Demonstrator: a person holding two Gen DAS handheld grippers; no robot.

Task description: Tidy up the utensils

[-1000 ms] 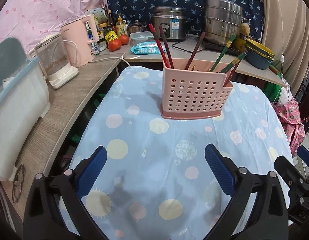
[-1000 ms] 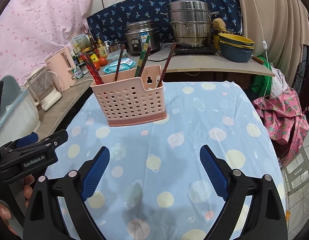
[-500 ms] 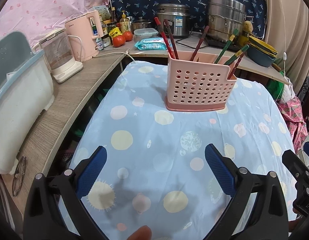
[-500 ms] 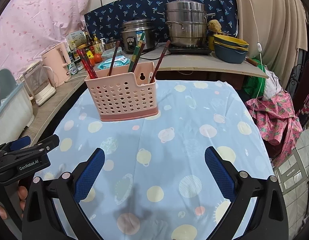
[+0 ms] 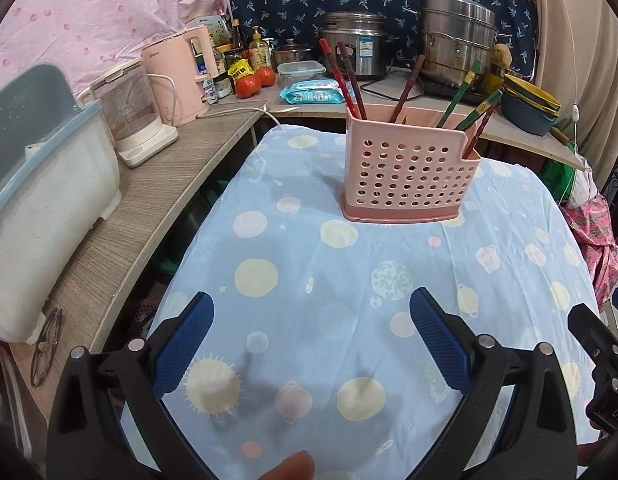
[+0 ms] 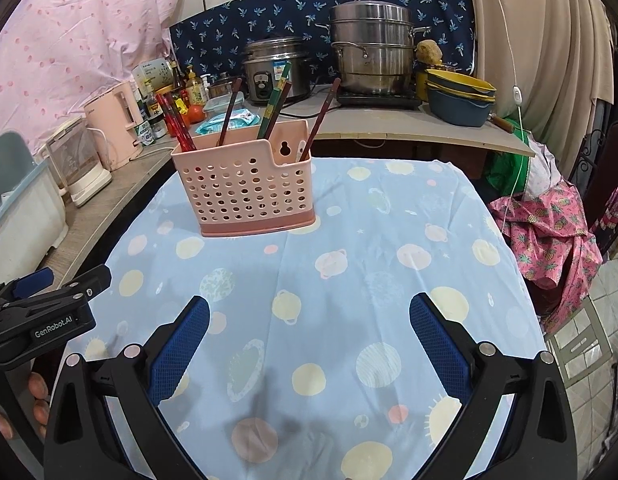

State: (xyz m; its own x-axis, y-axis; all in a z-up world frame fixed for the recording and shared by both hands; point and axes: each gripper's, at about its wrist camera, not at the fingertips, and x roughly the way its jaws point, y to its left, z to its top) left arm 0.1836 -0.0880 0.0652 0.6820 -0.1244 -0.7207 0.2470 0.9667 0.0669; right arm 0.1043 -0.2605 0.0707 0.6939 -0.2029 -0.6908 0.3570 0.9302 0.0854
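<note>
Chopsticks [image 5: 409, 84] stood in the basket [image 5: 409, 176] (light, stiff, likely slippery), best pinched near their tops; both grippers' jaws were spread.

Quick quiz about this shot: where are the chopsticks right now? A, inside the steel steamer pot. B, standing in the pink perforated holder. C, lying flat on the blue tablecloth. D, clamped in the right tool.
B: the chopsticks stand leaning inside the pink perforated holder on the blue tablecloth, while the left tool and the right tool are both open and hold nothing.
</note>
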